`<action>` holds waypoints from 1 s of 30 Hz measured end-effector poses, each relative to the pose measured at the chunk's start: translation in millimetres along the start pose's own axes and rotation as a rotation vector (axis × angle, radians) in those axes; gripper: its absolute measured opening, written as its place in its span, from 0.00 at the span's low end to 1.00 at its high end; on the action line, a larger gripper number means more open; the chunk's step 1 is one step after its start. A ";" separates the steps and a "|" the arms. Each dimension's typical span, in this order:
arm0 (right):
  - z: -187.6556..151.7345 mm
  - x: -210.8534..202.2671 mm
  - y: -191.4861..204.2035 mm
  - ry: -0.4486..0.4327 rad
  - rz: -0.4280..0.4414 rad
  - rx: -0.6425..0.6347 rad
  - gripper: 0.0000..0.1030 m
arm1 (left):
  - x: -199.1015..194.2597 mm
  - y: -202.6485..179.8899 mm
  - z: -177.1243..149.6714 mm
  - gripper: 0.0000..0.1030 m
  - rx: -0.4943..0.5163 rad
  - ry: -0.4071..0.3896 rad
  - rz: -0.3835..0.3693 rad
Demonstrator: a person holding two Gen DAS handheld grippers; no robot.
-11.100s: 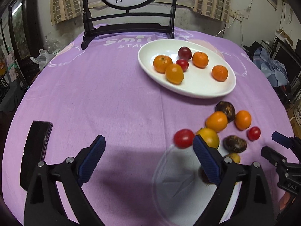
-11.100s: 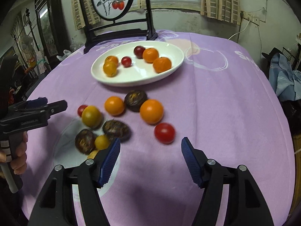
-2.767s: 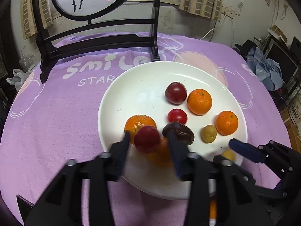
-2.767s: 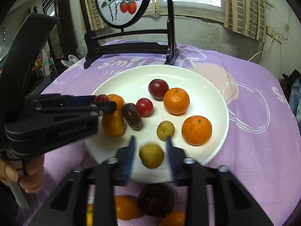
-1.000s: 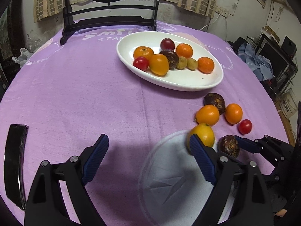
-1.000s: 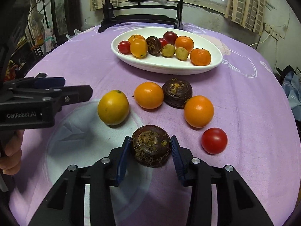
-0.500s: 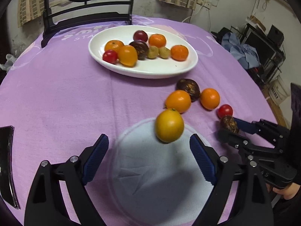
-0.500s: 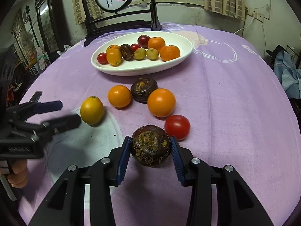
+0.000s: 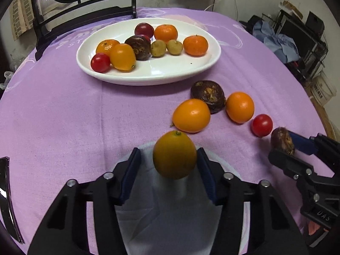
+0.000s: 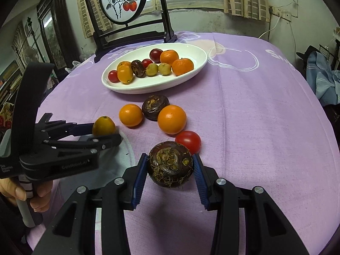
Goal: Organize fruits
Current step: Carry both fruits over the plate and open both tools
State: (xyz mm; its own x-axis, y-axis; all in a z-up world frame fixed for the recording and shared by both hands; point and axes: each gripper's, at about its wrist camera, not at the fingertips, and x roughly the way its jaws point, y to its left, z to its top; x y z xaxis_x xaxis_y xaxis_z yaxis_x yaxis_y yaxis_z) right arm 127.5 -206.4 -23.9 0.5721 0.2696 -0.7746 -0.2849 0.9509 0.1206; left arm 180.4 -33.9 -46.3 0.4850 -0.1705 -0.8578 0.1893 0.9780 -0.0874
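Note:
My left gripper [image 9: 170,165] is shut on a yellow-orange citrus fruit [image 9: 174,154] and holds it above the purple cloth; it also shows in the right wrist view [image 10: 104,127]. My right gripper [image 10: 170,167] is shut on a dark brown rough fruit [image 10: 170,166], lifted off the table; the same fruit shows in the left wrist view [image 9: 282,140]. A white oval plate [image 9: 204,65] at the back holds several fruits. Two oranges [image 9: 191,115] [image 9: 240,106], a dark brown fruit [image 9: 208,96] and a red tomato [image 9: 262,125] lie loose on the cloth.
The round table has a purple cloth [image 9: 53,110] with a pale round patch [image 9: 165,223] below my left gripper. A dark wooden stand with a painted round panel [image 10: 123,2] is behind the plate. A black flat object [image 9: 6,195] lies at the left edge.
My left gripper has closed on the yellow-orange citrus and lifted it. My right gripper, still holding the dark brown fruit, has risen and moved toward the plate.

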 end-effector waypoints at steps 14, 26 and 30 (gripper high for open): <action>1.4 -2.0 8.7 -0.028 0.048 -0.009 0.42 | -46.0 23.1 -3.4 0.36 0.005 -0.082 0.029; 88.5 -27.3 26.7 -0.186 0.094 -0.052 0.42 | -61.3 40.7 66.4 0.35 -0.020 -0.176 -0.023; 114.5 -1.6 28.4 -0.167 0.102 -0.045 0.42 | -40.8 43.0 87.7 0.35 -0.036 -0.158 -0.013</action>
State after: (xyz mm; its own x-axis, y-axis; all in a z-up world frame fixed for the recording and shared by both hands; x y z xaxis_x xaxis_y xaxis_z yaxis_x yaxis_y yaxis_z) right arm 206.6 -162.5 51.8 0.6566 0.3894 -0.6459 -0.3798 0.9106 0.1629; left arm 243.6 4.5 29.3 0.6112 -0.1972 -0.7665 0.1668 0.9788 -0.1189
